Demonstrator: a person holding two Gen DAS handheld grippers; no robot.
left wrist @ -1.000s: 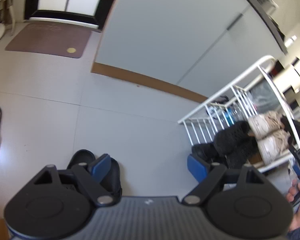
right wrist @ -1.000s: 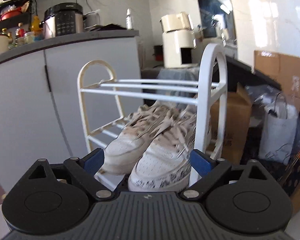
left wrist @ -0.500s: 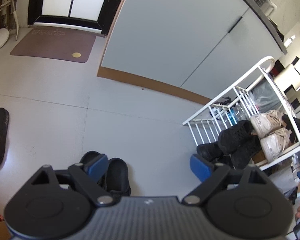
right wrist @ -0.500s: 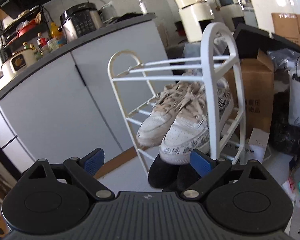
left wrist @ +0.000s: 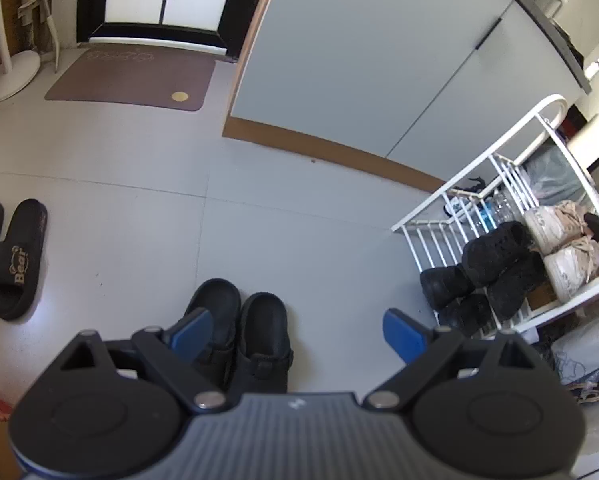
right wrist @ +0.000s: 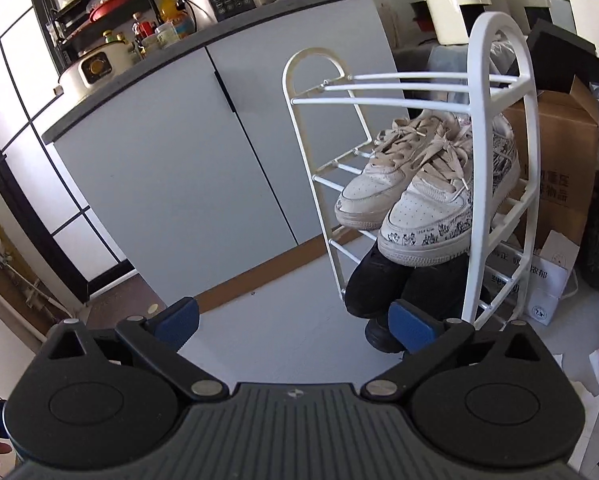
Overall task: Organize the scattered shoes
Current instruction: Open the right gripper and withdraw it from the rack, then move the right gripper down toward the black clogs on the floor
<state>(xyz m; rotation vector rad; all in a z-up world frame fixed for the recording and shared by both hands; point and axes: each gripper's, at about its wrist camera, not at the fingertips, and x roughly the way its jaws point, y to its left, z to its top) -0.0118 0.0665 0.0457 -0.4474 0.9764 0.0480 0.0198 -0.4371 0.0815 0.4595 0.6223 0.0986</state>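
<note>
My left gripper (left wrist: 297,330) hangs open above a pair of black clogs (left wrist: 241,328) that stand side by side on the grey floor. A pair of black "Bear" slides (left wrist: 11,256) lies at the far left. The white wire shoe rack (left wrist: 499,216) at the right holds white sneakers (left wrist: 555,240) over black shoes (left wrist: 495,264). In the right wrist view my right gripper (right wrist: 293,326) is open and empty, some way in front of the rack (right wrist: 499,120), with the white sneakers (right wrist: 415,196) on the middle shelf and black shoes (right wrist: 383,280) below.
A grey cabinet (left wrist: 379,60) with a wooden plinth runs behind the rack. A brown doormat (left wrist: 131,80) lies before a glass door. Cardboard boxes (right wrist: 555,168) and bags (right wrist: 547,292) crowd the rack's right side. Appliances stand on the counter (right wrist: 203,4).
Both grippers have pulled back and up from the rack. The left view now takes in both clogs and the slides; the right view shows the whole rack from farther off.
</note>
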